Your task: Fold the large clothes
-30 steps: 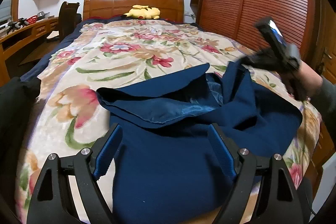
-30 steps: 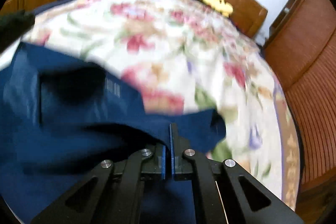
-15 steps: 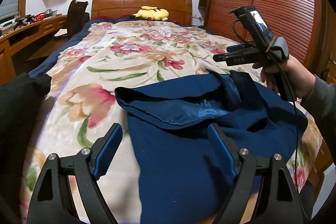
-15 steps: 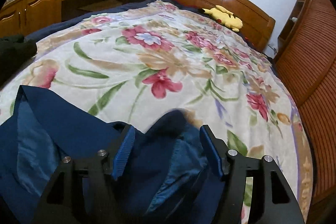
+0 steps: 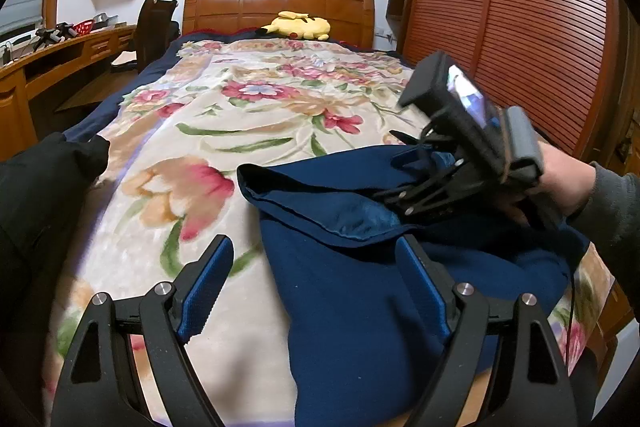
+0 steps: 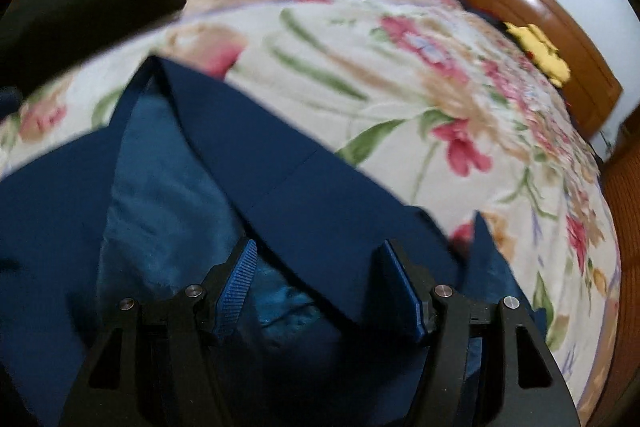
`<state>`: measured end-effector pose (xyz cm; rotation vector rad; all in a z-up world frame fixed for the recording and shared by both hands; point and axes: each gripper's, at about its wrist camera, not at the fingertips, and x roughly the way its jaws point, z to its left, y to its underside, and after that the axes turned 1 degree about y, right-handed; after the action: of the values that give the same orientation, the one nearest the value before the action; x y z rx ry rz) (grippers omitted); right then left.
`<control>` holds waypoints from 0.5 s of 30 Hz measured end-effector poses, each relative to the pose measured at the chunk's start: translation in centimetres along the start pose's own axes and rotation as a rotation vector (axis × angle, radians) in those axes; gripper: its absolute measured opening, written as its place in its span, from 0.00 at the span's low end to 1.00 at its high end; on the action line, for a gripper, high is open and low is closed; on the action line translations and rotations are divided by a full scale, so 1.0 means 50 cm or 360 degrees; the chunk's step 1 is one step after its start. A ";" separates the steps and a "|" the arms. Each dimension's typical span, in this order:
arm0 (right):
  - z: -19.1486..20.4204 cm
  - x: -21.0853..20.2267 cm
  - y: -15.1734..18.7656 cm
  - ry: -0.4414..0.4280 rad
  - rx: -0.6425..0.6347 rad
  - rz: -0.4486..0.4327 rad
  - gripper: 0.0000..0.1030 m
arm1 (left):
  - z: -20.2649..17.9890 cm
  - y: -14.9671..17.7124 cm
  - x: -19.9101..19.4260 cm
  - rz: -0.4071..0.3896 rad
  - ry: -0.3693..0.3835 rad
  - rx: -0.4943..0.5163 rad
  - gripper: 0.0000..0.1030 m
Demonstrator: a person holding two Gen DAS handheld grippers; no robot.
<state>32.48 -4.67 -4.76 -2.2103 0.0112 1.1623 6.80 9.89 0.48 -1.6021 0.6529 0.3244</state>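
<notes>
Hovering: left hand-held gripper (image 5: 310,279) open, lower frame | right hand-held gripper (image 6: 318,283) open over navy coat (image 5: 360,287) | floral bedspread (image 5: 240,115) beneath

Home bedroom: bed (image 5: 256,131), wooden headboard (image 5: 278,7), wardrobe (image 5: 520,27).

Garment (image 5: 360,287) on bed (image 5: 224,131) (plush (image 5: 298,25) probably behind).

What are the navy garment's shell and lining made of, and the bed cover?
Navy garment: shell looks like matte, dense woven or wool-like cloth, with no sheen and soft, thick folds. Its lining: smooth satin-like synthetic, probably, with a glossy teal shine and fine wrinkles. Floral blanket: plush fleece by its fuzzy, softly blurred print.
</notes>
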 end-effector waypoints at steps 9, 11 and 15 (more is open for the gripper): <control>-0.122 0.014 -0.088 0.0461 0.0289 -0.0218 0.28 | -0.006 0.000 0.015 0.0019 0.0013 0.0006 0.81; -0.169 -0.007 -0.100 0.0536 0.0465 -0.0277 0.28 | -0.006 0.000 0.017 0.0022 0.0014 0.0007 0.81; -0.202 -0.028 -0.085 0.0387 0.0579 -0.0279 0.35 | -0.006 -0.002 0.014 0.0011 0.0016 0.0002 0.81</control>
<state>40.31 -7.09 2.67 -1.9681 0.1189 0.7261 7.35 9.44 0.20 -1.6014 0.6662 0.3212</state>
